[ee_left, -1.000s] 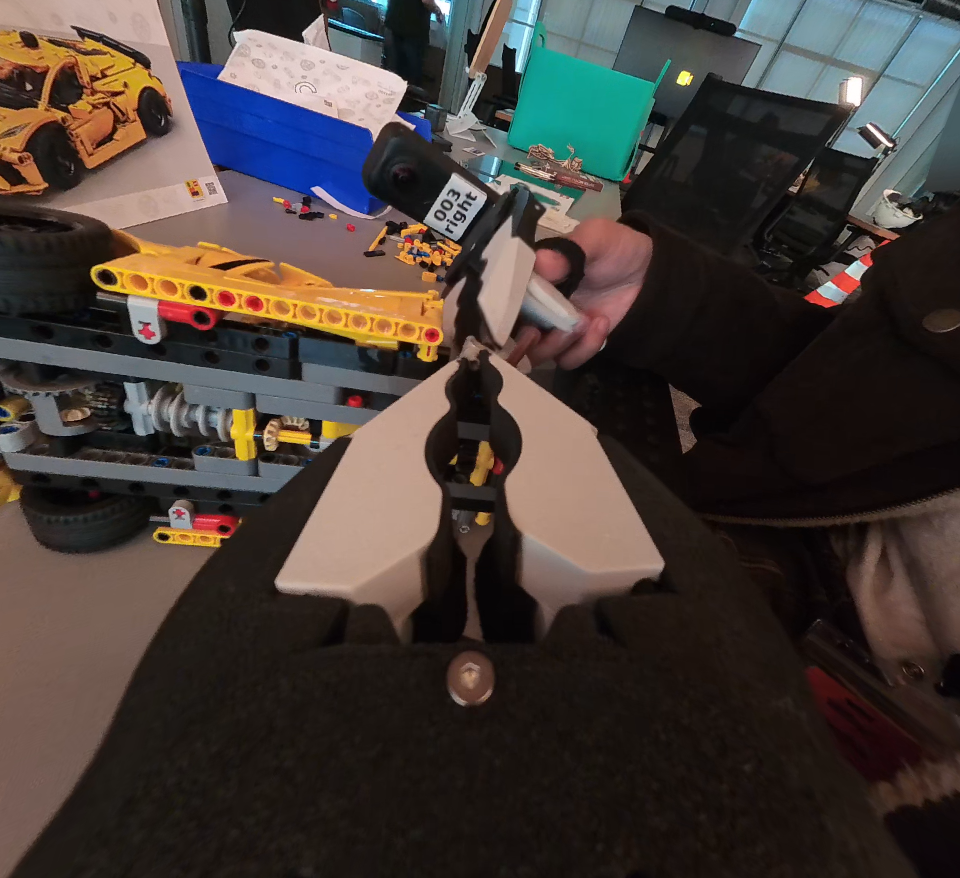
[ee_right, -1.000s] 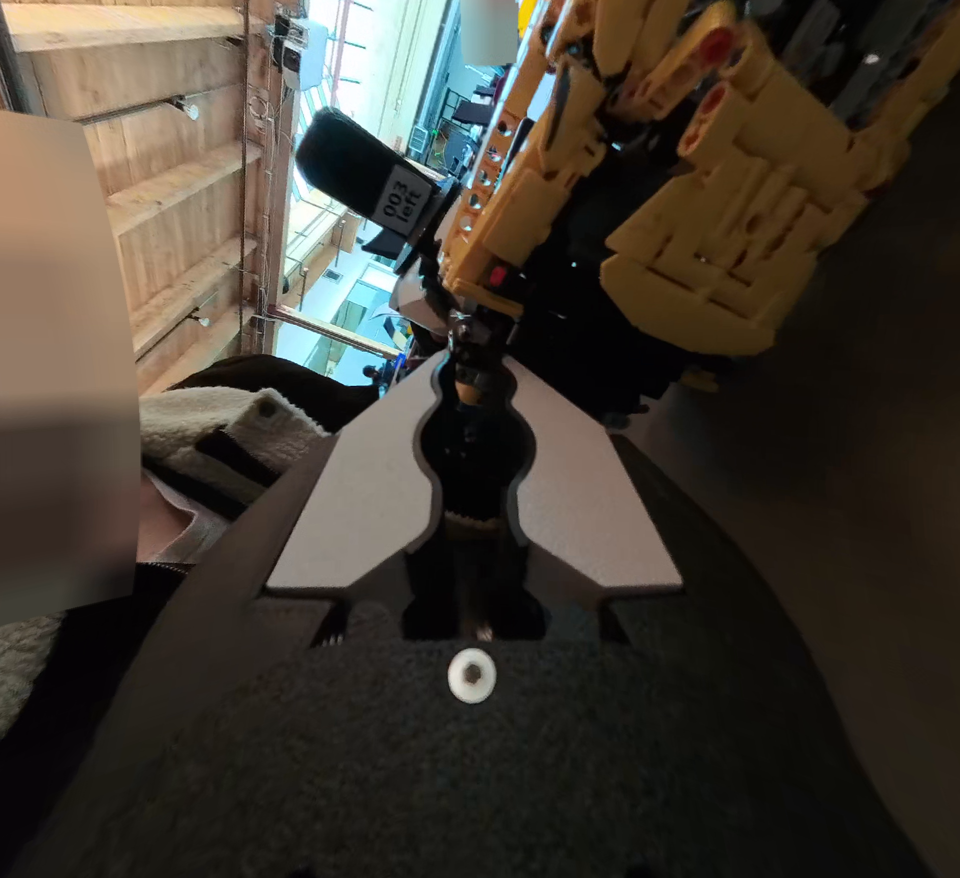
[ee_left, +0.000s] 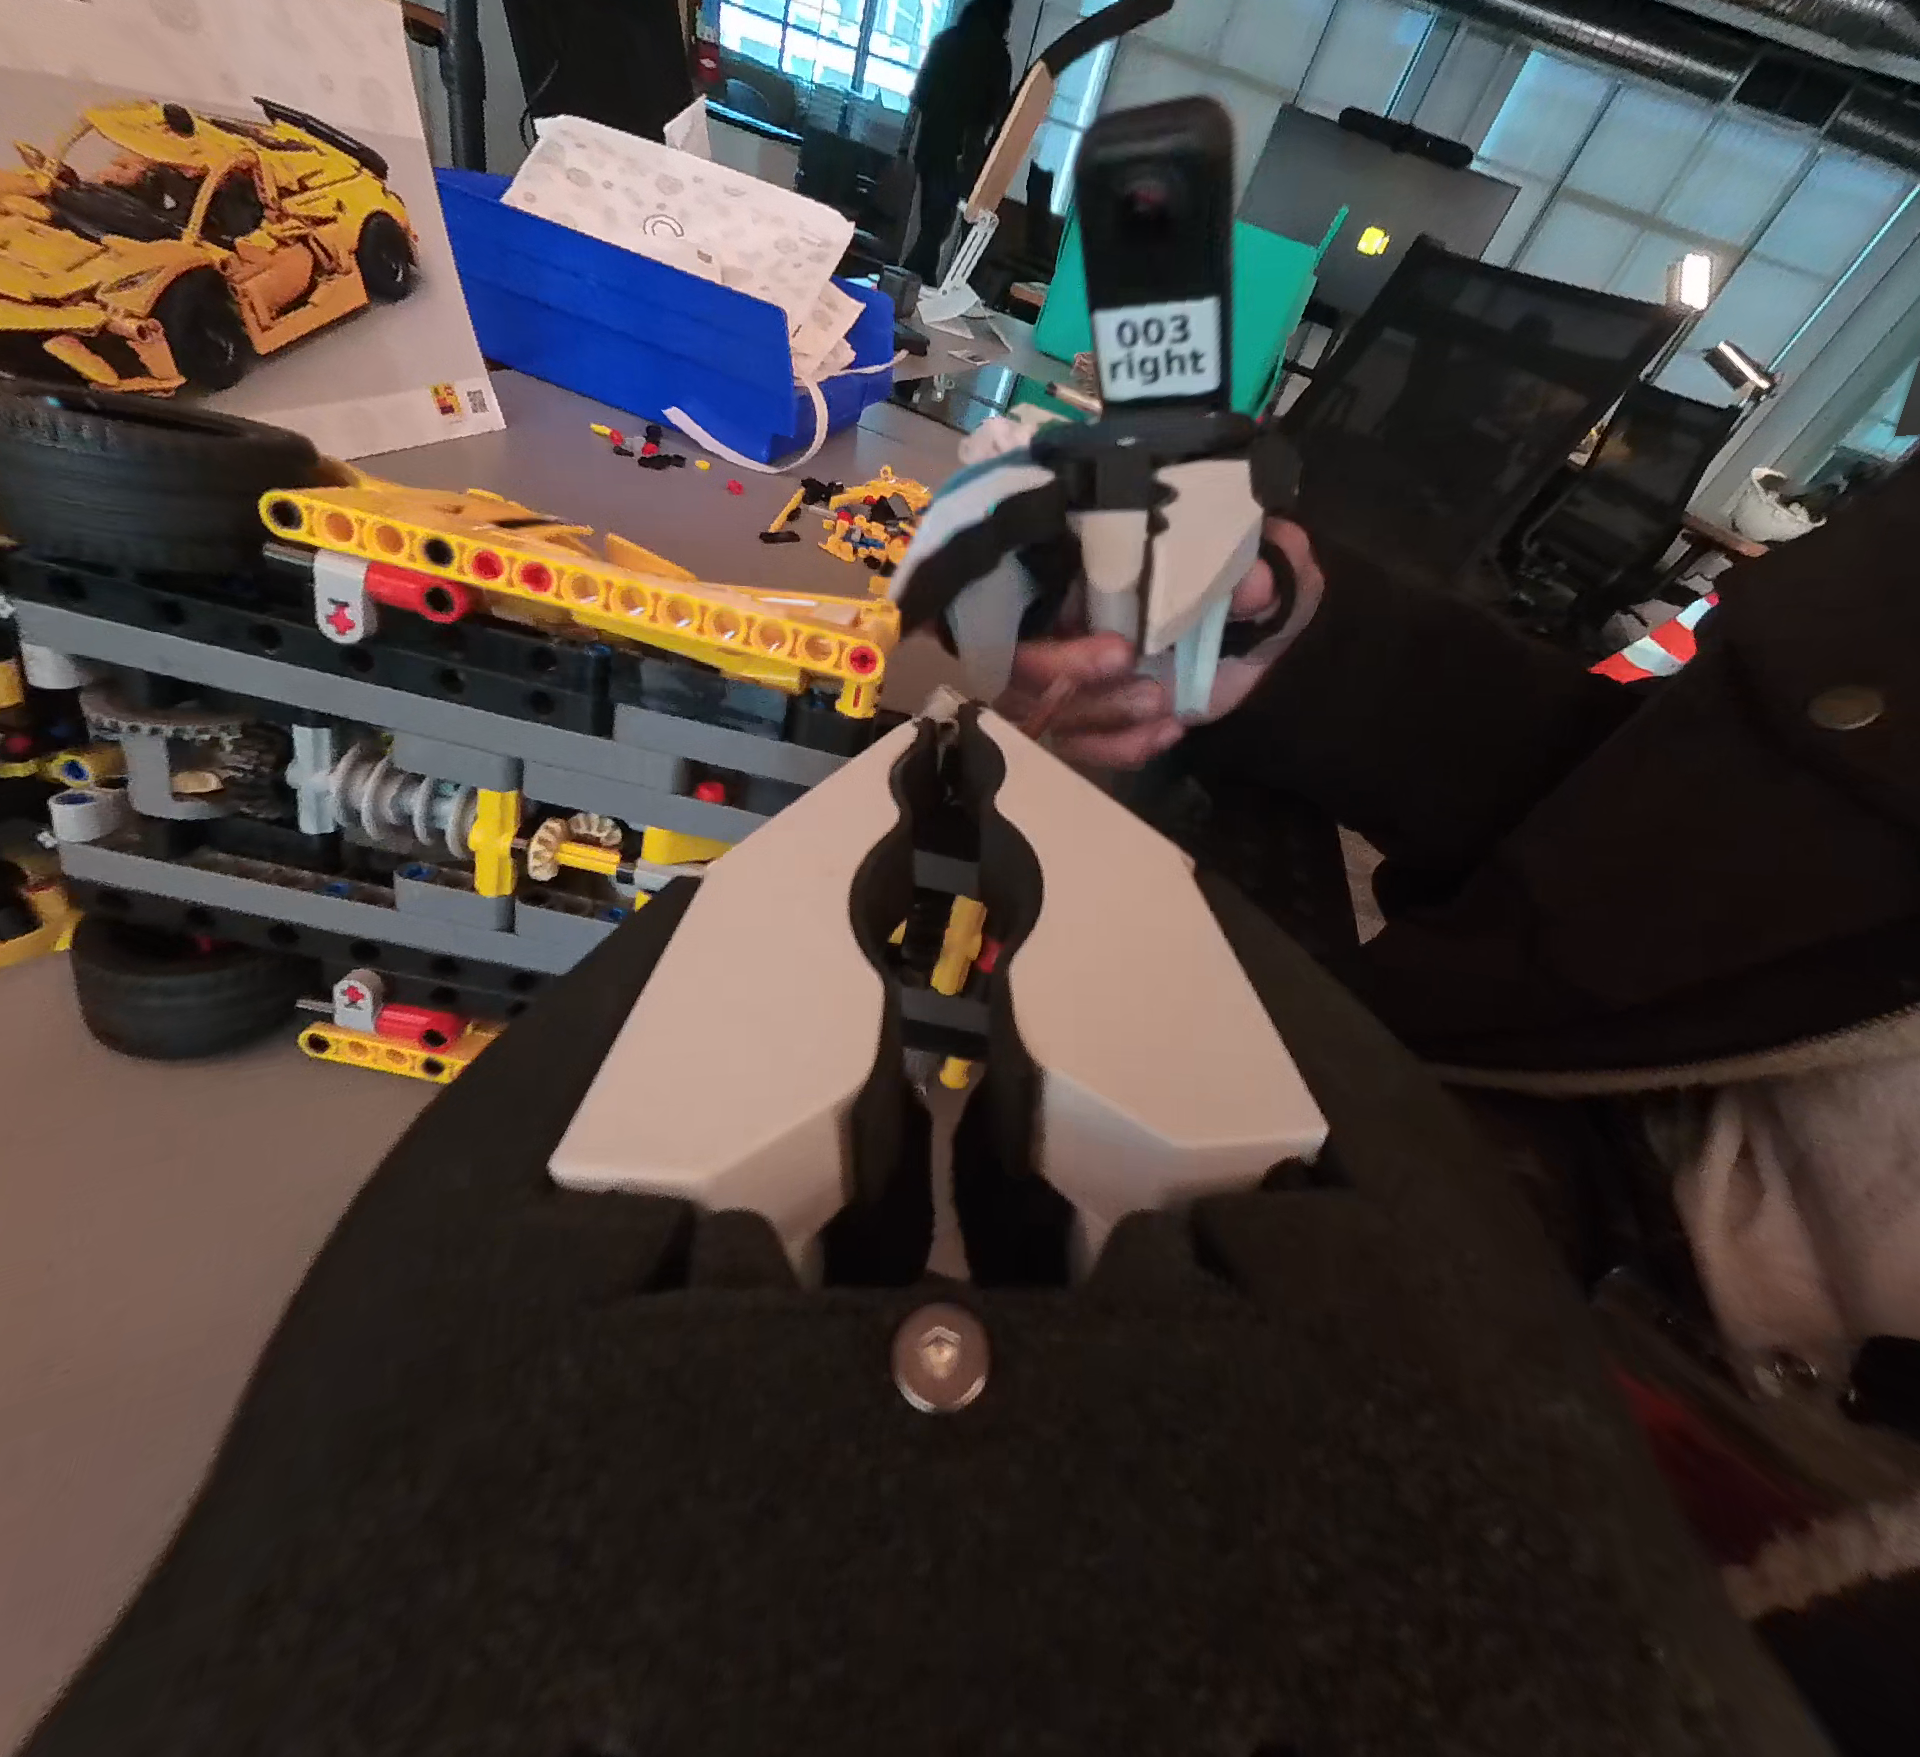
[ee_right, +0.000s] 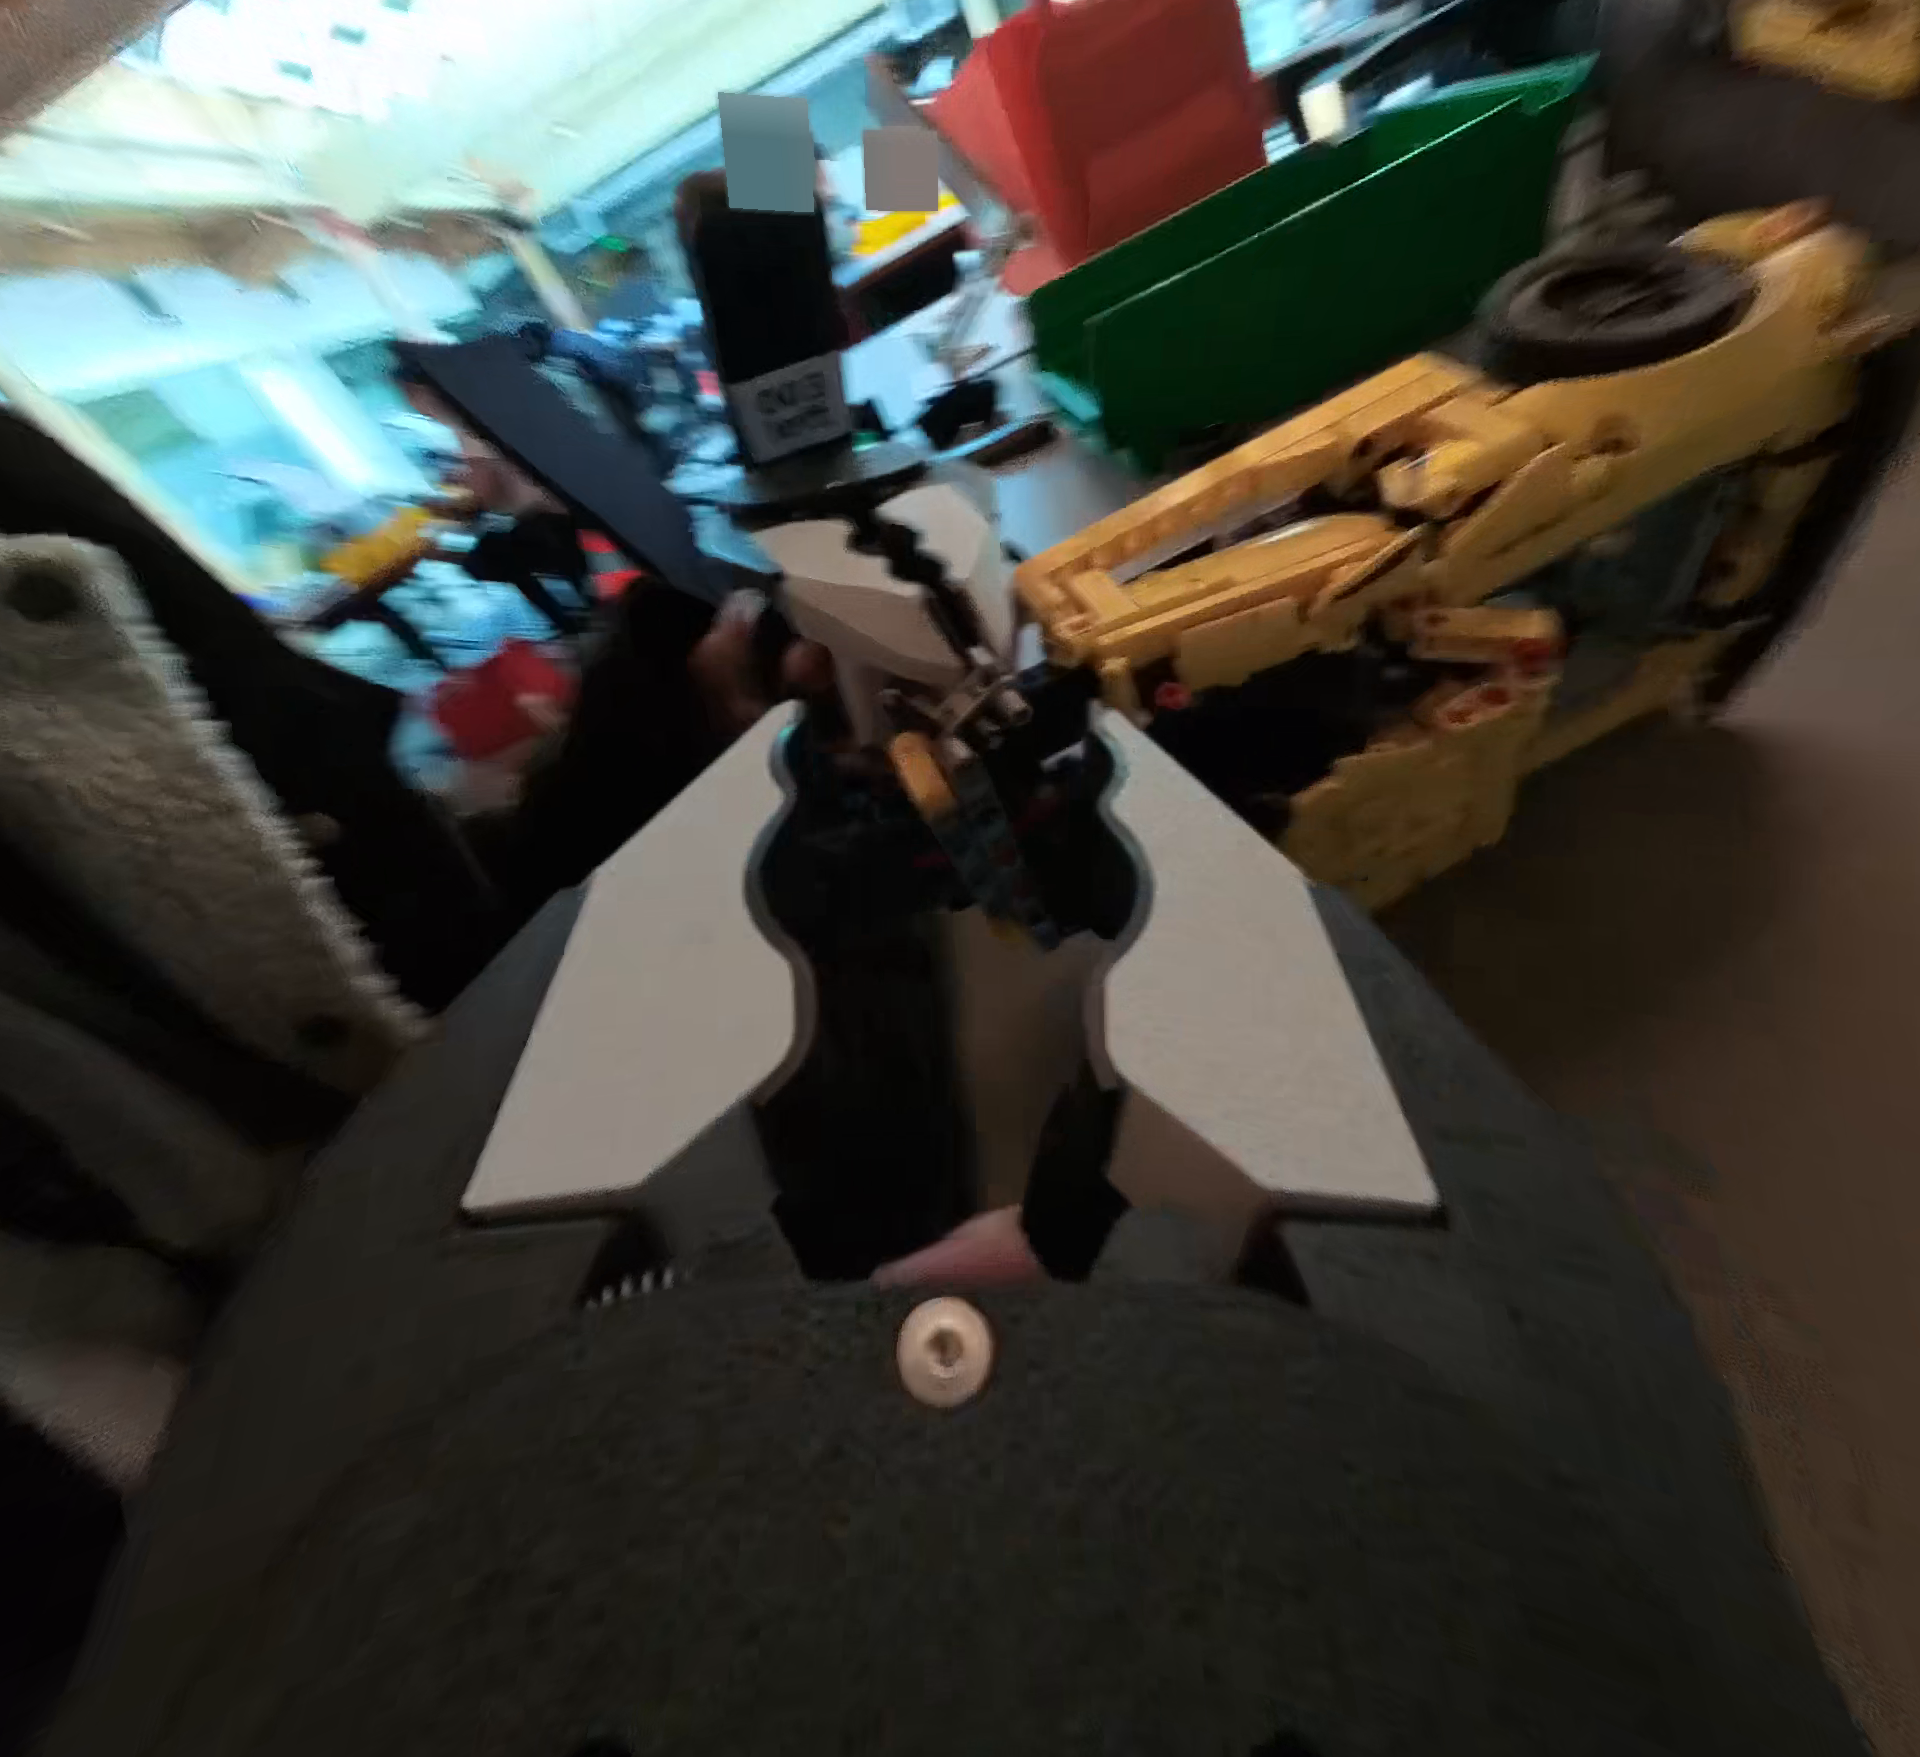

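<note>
A yellow brick-built car [ee_left: 436, 731] lies on its side on the grey bench [ee_left: 156, 1240]. Behind it, a blue bin [ee_left: 623, 325] holds patterned paper bags [ee_left: 686, 221]. At the car's right end, the left claw [ee_left: 951, 731] is pinched shut on a small dark brick assembly [ee_left: 940, 938]. The right claw [ee_right: 940, 751] is spread apart, empty.

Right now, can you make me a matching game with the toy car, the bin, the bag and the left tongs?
Things:
1 car
2 bin
3 bag
4 left tongs

States:
A red, far back
B shut on a small brick piece
C lying on its side
D blue, with paper in it

Pairs: 1-C, 2-D, 3-A, 4-B
</note>
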Demonstrator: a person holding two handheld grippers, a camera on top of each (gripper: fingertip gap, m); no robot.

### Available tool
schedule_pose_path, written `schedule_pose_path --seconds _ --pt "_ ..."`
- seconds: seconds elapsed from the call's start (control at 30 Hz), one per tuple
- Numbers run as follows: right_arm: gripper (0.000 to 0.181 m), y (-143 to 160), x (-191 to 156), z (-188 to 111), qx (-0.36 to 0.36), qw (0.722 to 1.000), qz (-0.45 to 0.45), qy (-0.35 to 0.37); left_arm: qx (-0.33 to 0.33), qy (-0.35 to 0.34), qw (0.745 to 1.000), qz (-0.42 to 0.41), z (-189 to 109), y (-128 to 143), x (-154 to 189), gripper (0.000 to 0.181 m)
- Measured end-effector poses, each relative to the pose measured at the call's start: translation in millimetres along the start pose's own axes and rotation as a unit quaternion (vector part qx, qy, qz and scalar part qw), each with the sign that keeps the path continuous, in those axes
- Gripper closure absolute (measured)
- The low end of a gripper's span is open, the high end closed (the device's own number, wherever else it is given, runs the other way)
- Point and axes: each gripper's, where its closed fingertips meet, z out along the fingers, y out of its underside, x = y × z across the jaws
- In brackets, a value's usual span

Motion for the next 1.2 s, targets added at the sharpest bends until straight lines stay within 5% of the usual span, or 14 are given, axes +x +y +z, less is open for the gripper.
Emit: schedule_pose_path --seconds 0.17,0.43,0.77,0.9,1.2 --pt "0.135 7 -7 0 -0.015 0.973 0.197 -0.119 -0.012 0.002 1.0 0.008 1 5 2 0.178" --pt "0.107 9 -18 3 -0.016 0.943 0.292 -0.161 -0.014 0.005 1.0 0.005 1 5 2 0.178" --pt "0.125 7 -13 4 -0.009 0.934 0.324 -0.152 -0.016 0.007 1.0 0.016 0 6 4 0.177" --pt "0.165 22 5 11 -0.023 0.942 0.322 -0.088 -0.017 0.006 1.0 0.025 1 7 5 0.177" --pt "0.181 3 11 -9 0.023 0.951 0.296 -0.093 -0.01 0.003 1.0 0.015 -10 3 -1 0.178"
